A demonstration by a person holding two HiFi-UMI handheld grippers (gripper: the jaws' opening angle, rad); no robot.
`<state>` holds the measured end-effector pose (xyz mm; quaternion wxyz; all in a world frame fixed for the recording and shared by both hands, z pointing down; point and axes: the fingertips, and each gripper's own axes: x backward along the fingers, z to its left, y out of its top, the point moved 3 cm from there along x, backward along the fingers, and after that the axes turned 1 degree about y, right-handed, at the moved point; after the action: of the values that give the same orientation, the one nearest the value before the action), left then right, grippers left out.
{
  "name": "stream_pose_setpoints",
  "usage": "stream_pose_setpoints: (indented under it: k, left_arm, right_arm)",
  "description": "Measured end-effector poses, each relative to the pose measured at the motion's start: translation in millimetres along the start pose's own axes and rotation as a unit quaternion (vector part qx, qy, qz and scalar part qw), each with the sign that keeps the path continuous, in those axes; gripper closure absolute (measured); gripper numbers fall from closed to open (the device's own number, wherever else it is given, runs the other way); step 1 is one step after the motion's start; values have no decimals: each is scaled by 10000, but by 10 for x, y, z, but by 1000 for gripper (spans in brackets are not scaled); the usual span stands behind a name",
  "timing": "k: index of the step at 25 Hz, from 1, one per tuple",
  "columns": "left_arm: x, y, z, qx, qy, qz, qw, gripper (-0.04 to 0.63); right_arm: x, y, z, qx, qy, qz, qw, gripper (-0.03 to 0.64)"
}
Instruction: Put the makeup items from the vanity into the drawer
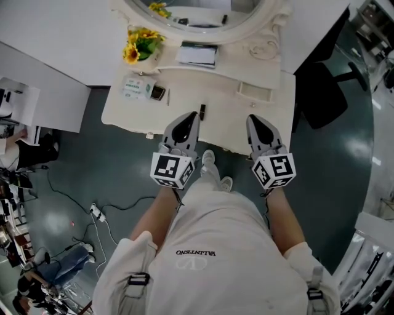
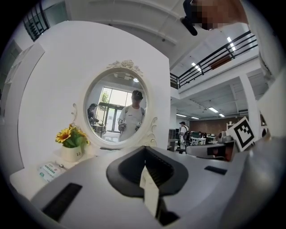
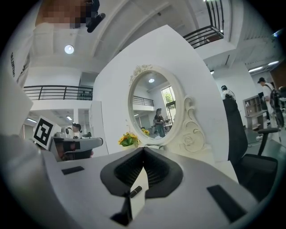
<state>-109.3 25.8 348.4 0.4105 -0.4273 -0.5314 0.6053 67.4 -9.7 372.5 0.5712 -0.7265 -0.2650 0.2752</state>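
Observation:
On the white vanity a black lipstick lies near the front edge, just right of my left gripper. A small dark compact and a thin stick lie to the left, beside a white-green packet. A shallow drawer-like box sits at the right. My right gripper hovers over the front edge. Both grippers are shut and hold nothing. In the right gripper view, the lipstick shows below the closed gripper. The left gripper points at the mirror.
A sunflower pot stands at the back left below the oval mirror. A notebook lies in the middle of the back shelf. A black office chair stands to the right of the vanity. Cables trail on the floor at left.

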Motion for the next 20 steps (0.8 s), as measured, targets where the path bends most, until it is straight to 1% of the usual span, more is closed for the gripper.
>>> stream_pose_setpoints:
  k: [4,7,9,10,12,17,20]
  left_arm:
    - [-188,-215,167,101,-58,231,9997,592]
    - [-293,-445,265,350,-180,487,9980,592]
    - [-367,-589,304,439,-272,678,9964,591]
    - [-412,-662,321,465,-314,776,9954,587]
    - [-510,-806,361,526,-369,941,9935,554]
    - [-705,-1105,474,510,-386,1306,9894,535]
    - [-777,-1253,545,572,-386,1489,9864,520]
  right_arm:
    - [-254,-130,-30,-146,-46,223,9996,604]
    - [-444,-282,-27,-226,-66,433,9988,604]
    - [-565,-385,-11,-294,-46,594,9978,604]
    - [-622,-438,-6,-324,-44,674,9972,604]
    - [-739,-547,-7,-383,-54,821,9959,604]
    - [-1018,-761,-9,-491,-59,1125,9924,604]
    - [-1150,-885,-27,-567,-105,1286,9900,604]
